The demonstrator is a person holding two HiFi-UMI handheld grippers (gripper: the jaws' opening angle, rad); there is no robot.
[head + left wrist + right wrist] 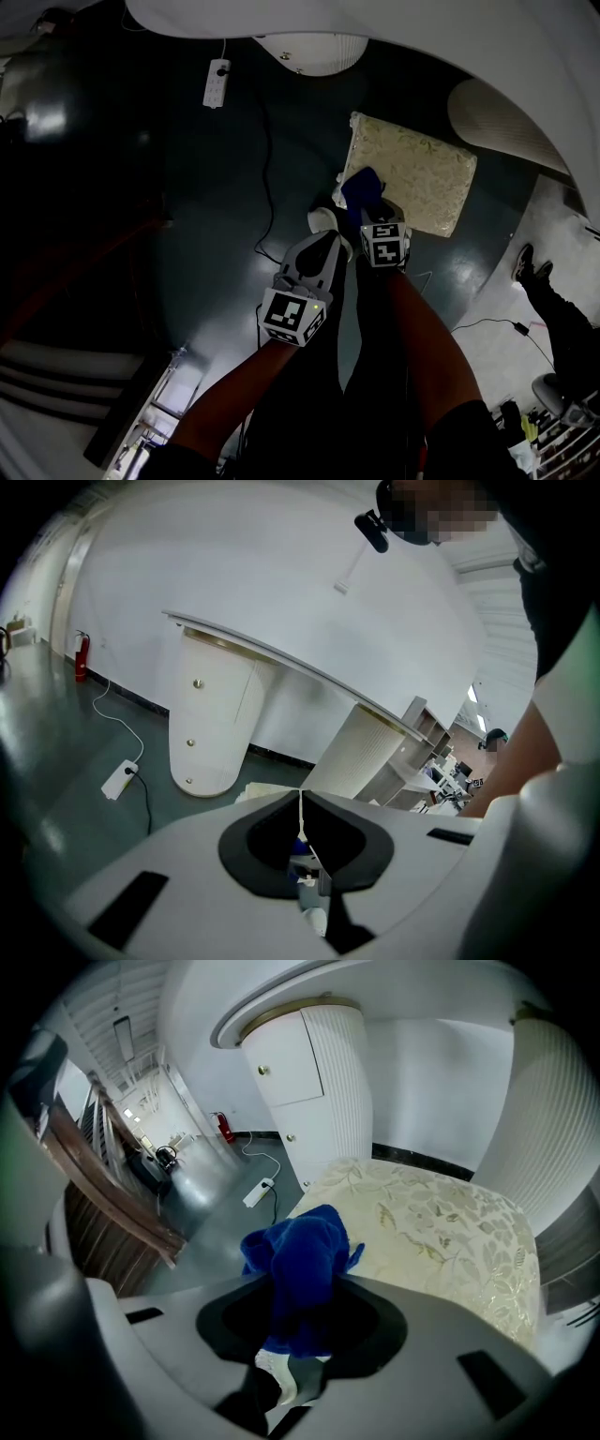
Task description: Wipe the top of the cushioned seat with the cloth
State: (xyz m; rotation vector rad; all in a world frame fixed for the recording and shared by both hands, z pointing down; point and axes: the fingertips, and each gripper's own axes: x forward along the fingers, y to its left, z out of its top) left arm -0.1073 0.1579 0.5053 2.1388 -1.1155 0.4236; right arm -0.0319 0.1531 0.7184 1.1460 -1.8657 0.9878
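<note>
- One blue cloth [305, 1258] is bunched at the near left corner of the cushioned seat [441, 1232], a cream, leaf-patterned pad lying on the dark floor [216, 234]. Whether the cloth touches the seat's top cannot be told.
- The right gripper [367, 211] has its jaws clamped on the cloth's lower part, and the loose wad sticks out ahead toward the seat.
- The left gripper [323, 230] hangs near the seat's near left corner, off the pad, with its jaws pressed together and nothing between them.
- The step in hand looks like the approach, or the very start of the wipe: most of the seat's top lies bare beyond the cloth.
- The next move probably calls for pressing the wad flat on the top and sweeping toward the seat's far right corner with a firm grip.
- A white power strip [217, 82] lies on the floor, well apart from the seat's far left corner.
</note>
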